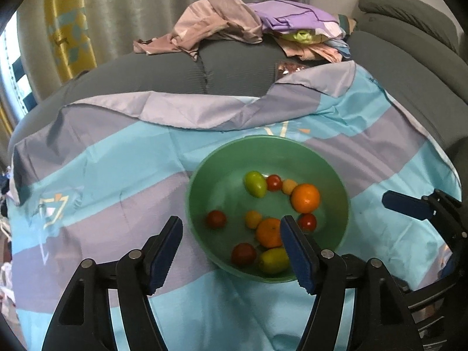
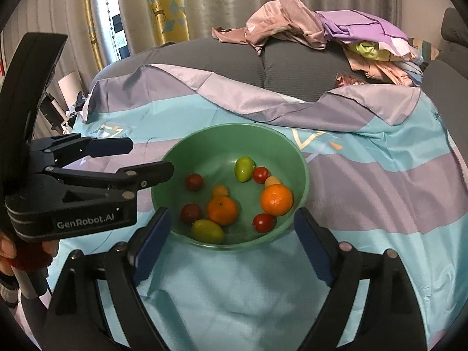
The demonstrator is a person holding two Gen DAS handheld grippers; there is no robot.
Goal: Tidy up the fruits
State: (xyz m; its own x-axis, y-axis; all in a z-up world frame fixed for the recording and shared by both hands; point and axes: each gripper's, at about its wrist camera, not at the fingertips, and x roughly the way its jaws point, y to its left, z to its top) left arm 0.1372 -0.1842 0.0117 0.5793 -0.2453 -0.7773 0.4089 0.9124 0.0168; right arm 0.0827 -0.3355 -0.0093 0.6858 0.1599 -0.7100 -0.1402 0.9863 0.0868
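Fruits piled in green bowl (image 2: 301, 158) on sheet-covered sofa. Left claw (image 1: 231, 251) and right claw (image 2: 231, 242) spread, empty. Orange (image 2: 276, 199) judged firm, light, rollable; best pinched across middle. Small tomatoes judged fragile.

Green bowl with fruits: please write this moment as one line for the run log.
green bowl on striped cloth | fruits inside bowl | left tongs open, empty | right tongs open, empty

Fruit sits in the bowl (image 2: 298, 158) on the spread sheet (image 2: 380, 193); a clothes pile (image 2: 321, 26) lies behind, on the sofa (image 2: 204, 61).
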